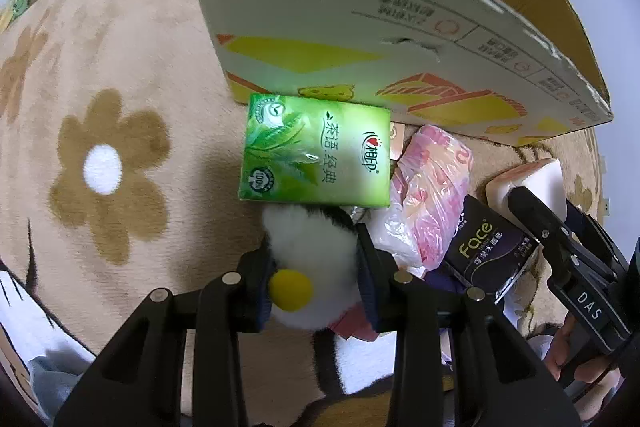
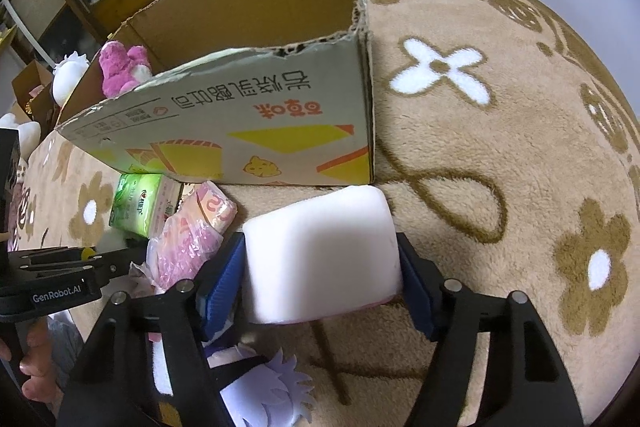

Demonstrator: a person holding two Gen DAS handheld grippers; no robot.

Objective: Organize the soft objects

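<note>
Clamped between the left gripper fingers: white plush toy. Clamped likewise in the right gripper: white foam block, just beside the cardboard box.

Behind the cardboard box wall, the pink plush is mostly hidden; its top is cut off in the left wrist view.
</note>
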